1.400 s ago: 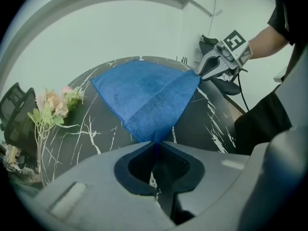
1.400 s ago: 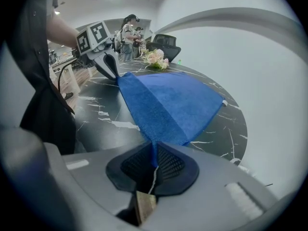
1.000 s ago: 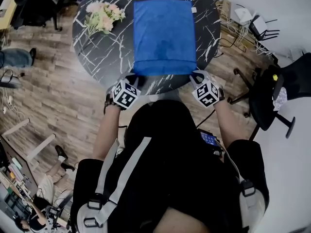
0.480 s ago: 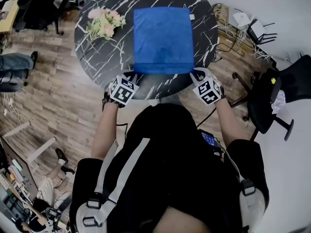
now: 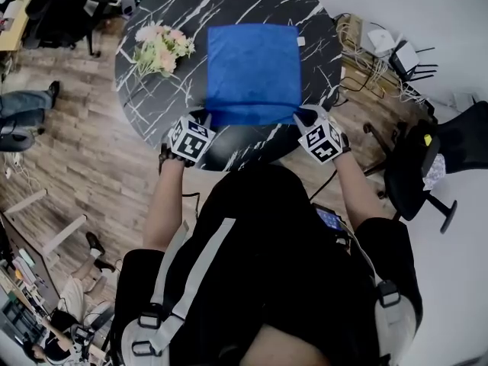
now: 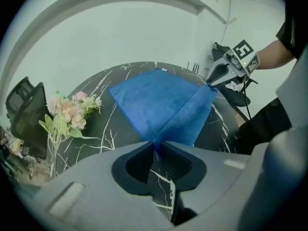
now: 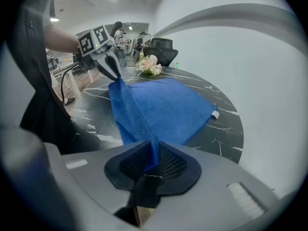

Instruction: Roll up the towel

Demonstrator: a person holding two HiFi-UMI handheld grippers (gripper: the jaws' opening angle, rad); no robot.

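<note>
A blue towel (image 5: 252,71) lies on the round black marble table (image 5: 149,101). Its near edge is lifted off the top and folded forward. My left gripper (image 5: 204,122) pinches the near left corner, and my right gripper (image 5: 302,117) pinches the near right corner. In the left gripper view the towel (image 6: 159,100) runs into the left gripper (image 6: 155,148), with the right gripper (image 6: 211,83) across from it. In the right gripper view the towel (image 7: 163,109) sits between the jaws of the right gripper (image 7: 154,159). Both pairs of jaws have just been opening slightly, with the cloth still between them.
A bunch of pale flowers (image 5: 160,44) lies on the table left of the towel. A black office chair (image 5: 423,155) stands at the right, and cables and boxes (image 5: 374,40) lie on the floor behind it. Another chair (image 5: 61,6) stands at the far left.
Both grippers have moved forward over the table and risen a little, carrying the towel's near edge with them. The flat part of the towel looks shorter.
</note>
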